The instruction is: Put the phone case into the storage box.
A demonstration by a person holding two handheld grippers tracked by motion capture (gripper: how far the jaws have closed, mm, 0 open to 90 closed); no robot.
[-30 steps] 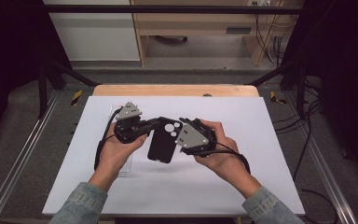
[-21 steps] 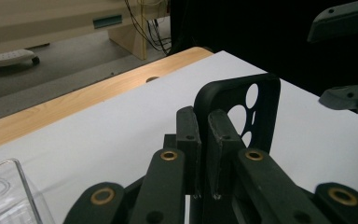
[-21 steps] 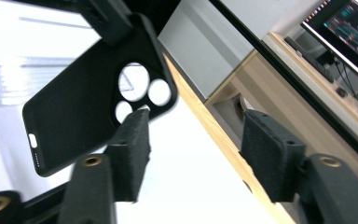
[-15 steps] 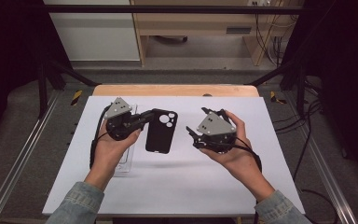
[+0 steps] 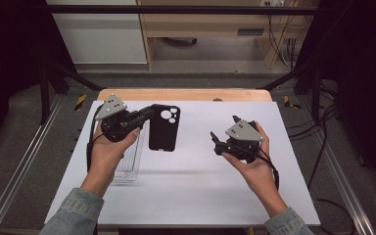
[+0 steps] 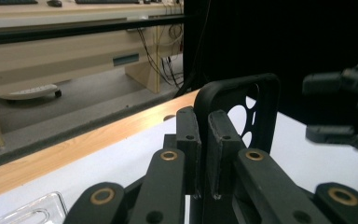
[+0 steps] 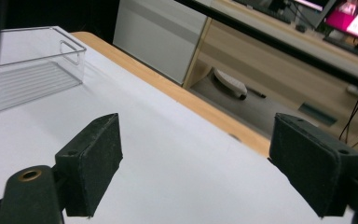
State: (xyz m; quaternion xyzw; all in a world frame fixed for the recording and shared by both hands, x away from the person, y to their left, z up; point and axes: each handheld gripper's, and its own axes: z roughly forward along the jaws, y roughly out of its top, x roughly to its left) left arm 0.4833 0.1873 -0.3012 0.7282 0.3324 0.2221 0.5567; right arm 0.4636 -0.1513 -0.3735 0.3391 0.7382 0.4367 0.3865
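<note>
1. While the left claw (image 5: 149,111) sits clamped on the side wall of the black phone case (image 5: 163,128), the case hangs from that one edge, lifted off the bench (image 5: 200,171), camera cut-outs at its far end.
2. Between the pads (image 6: 221,154) the wall looks thin and rubbery, so the case is probably light, bendy and apt to swing; a grip on a long edge, close to a corner, should hold steadier than one on the flat back.
3. Off to the side of the case, the right claw (image 5: 223,133) has just been opening, its jaws standing wide apart with nothing between them.
4. Beyond the left claw's wrist, a clear plastic tray (image 5: 129,164) rests on the bench.
</note>
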